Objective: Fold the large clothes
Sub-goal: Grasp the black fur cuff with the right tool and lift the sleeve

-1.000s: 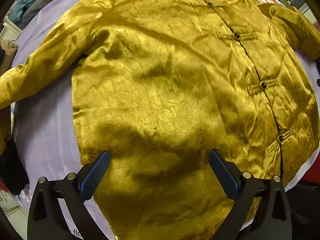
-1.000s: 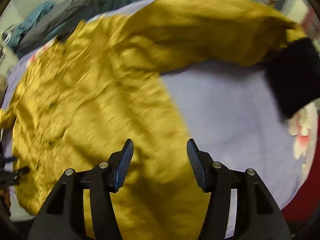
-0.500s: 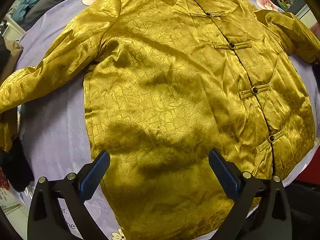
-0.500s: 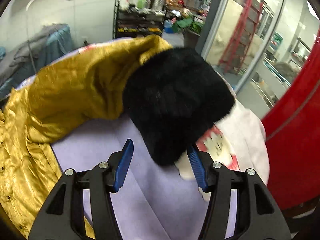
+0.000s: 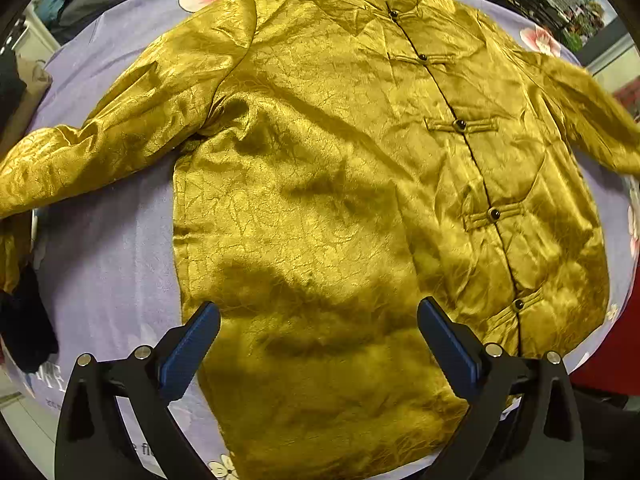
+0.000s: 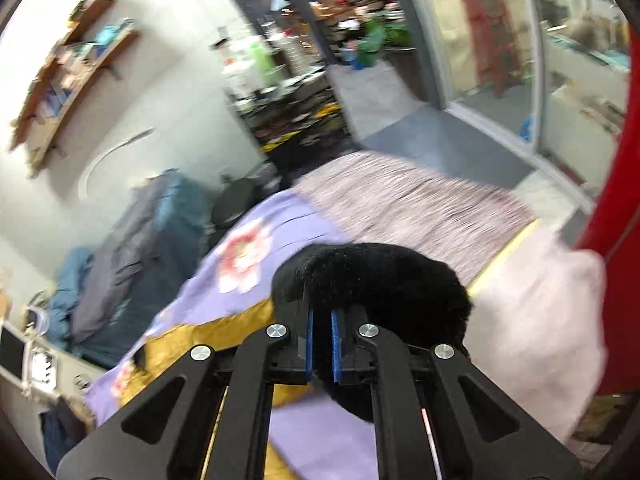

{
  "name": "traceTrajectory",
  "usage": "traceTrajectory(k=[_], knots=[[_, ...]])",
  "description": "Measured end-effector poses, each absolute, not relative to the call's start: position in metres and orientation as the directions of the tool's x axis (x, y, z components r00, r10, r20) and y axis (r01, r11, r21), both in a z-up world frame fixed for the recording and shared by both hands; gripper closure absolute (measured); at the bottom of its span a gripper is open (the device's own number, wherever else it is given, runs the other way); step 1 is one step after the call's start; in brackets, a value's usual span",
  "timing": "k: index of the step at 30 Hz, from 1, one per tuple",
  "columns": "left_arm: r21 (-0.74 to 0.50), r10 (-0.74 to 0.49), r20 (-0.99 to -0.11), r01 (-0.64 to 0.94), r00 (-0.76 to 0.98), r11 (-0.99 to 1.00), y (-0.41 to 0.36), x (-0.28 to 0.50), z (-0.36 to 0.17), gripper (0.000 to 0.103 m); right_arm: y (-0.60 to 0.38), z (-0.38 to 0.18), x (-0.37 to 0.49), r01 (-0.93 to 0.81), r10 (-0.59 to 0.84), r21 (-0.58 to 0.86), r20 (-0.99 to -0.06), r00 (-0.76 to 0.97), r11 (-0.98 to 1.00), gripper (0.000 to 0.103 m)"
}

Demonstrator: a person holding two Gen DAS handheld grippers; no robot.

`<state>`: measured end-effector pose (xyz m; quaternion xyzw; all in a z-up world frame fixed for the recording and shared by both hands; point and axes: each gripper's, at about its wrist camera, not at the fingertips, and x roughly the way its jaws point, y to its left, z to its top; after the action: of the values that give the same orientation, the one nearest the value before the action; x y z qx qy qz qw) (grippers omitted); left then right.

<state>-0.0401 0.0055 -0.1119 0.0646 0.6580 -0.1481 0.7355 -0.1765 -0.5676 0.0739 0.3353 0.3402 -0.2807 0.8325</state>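
A gold satin jacket (image 5: 340, 184) with black knot buttons lies spread face up on a lilac floral sheet (image 5: 104, 256). Both sleeves are stretched out sideways. My left gripper (image 5: 318, 344) is open and empty, held above the jacket's hem. In the right wrist view, my right gripper (image 6: 320, 344) is shut on the black fur cuff (image 6: 372, 280) of the jacket's sleeve, lifted above the sheet (image 6: 276, 220). The gold sleeve (image 6: 208, 336) trails down to the left behind the gripper.
The other sleeve's black cuff (image 5: 24, 320) hangs off the left edge of the bed. A pile of grey and blue clothes (image 6: 132, 248) lies at the far side. A pale pillow (image 6: 536, 320) and a red post (image 6: 616, 184) are on the right.
My right gripper swung to the sleeve end and closed on the black fur cuff, then lifted it. My left gripper pulled back, so the whole jacket shows.
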Motion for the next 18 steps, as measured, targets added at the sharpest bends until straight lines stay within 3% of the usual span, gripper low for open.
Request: traceTrajectory(k=[3, 5, 7, 9, 12, 18], knots=[[-0.108, -0.139, -0.987, 0.296, 0.084, 0.949, 0.007, -0.032, -0.112, 0.006, -0.585, 0.046, -0.183, 0.757, -0.209, 0.359, -0.816, 0.538, 0.545, 0.091], [-0.100, -0.134, -0.987, 0.306, 0.093, 0.947, 0.001, -0.027, -0.110, 0.006, -0.585, 0.027, -0.192, 0.806, -0.233, 0.334, -0.840, 0.490, 0.489, 0.078], [-0.093, -0.134, -0.985, 0.316, 0.112, 0.944, 0.001, -0.027, -0.115, 0.006, -0.579, 0.019, -0.212, 0.844, -0.300, 0.319, -0.831, 0.468, 0.431, 0.053], [-0.083, -0.133, -0.982, 0.326, 0.135, 0.942, -0.004, -0.031, -0.113, 0.006, -0.569, 0.016, -0.230, 0.858, -0.364, 0.342, -0.798, 0.480, 0.383, 0.047], [-0.076, -0.135, -0.979, 0.338, 0.152, 0.938, -0.006, -0.034, -0.107, 0.006, -0.555, 0.008, -0.250, 0.871, -0.411, 0.363, -0.776, 0.479, 0.331, 0.045], [-0.068, -0.122, -0.985, 0.367, 0.126, 0.928, -0.017, -0.036, -0.113, 0.006, -0.538, -0.024, -0.263, 0.852, -0.320, 0.421, -0.798, 0.511, 0.310, 0.042]])
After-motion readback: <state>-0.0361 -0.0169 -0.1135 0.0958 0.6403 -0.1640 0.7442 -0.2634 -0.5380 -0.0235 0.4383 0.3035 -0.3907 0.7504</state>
